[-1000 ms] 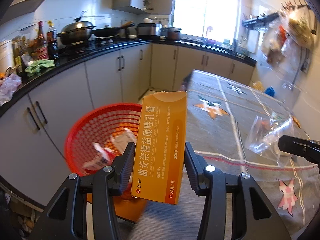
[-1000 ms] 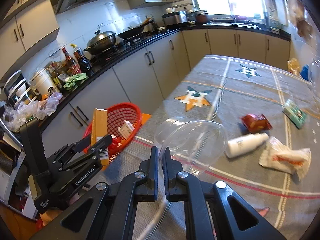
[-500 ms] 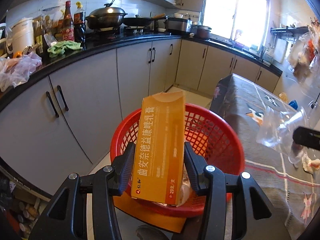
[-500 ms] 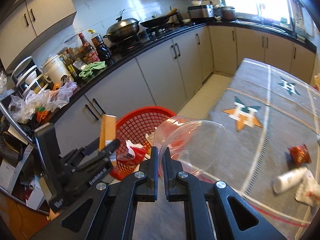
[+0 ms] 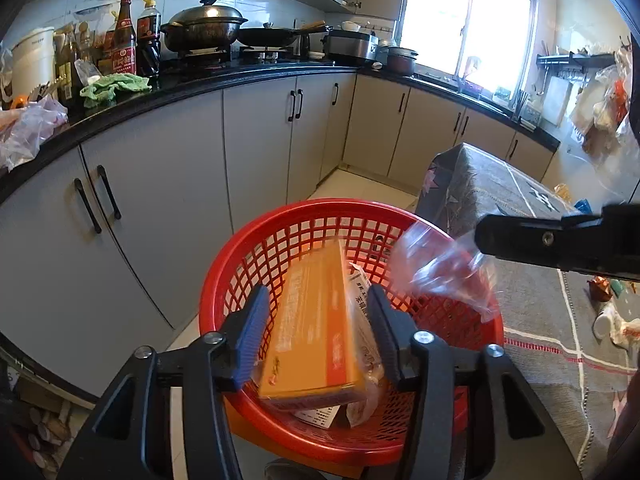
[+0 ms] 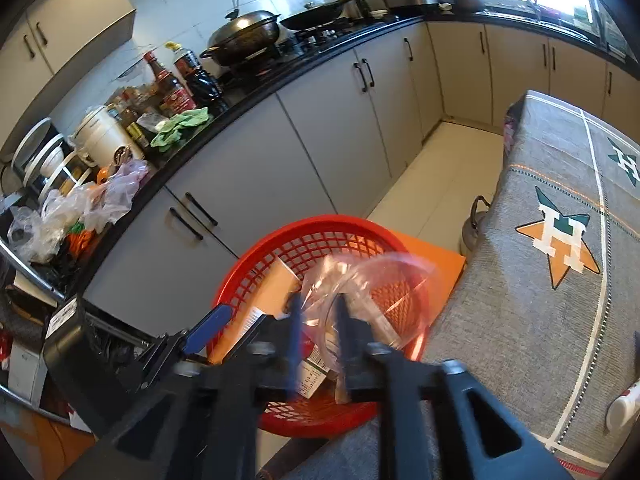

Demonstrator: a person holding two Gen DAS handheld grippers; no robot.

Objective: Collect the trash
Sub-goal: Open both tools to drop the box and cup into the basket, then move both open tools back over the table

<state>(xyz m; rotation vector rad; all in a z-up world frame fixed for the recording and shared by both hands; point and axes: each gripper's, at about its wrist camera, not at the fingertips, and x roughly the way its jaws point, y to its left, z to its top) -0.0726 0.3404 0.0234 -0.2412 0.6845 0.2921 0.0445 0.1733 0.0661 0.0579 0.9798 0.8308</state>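
A red mesh basket (image 5: 280, 232) (image 6: 320, 224) stands beside the table, below both grippers. My left gripper (image 5: 318, 294) hovers over it with its jaws opening. The orange carton (image 5: 316, 328) lies tilted in the basket between the fingers, with a gap at each pad. My right gripper (image 6: 318, 300) is also over the basket, its jaws opening. A clear plastic cup (image 6: 372, 280), blurred, has its rim between the parted fingers with neither pad pressing on it. In the left wrist view the cup (image 5: 440, 268) hangs over the basket's right rim, below the right gripper's fingers (image 5: 520, 236).
The table under a grey star-patterned cloth (image 6: 560, 320) borders the basket on the right, with a white bottle (image 5: 604, 316) and wrappers on it. A kettle (image 6: 476, 228) sits on the floor by the table. Grey cabinets (image 5: 256, 152) and a cluttered black counter run behind.
Both grippers swung left from the table to above the red basket. Both sets of jaws have parted. The orange carton dropped from upright into the basket, and the cup is coming loose.
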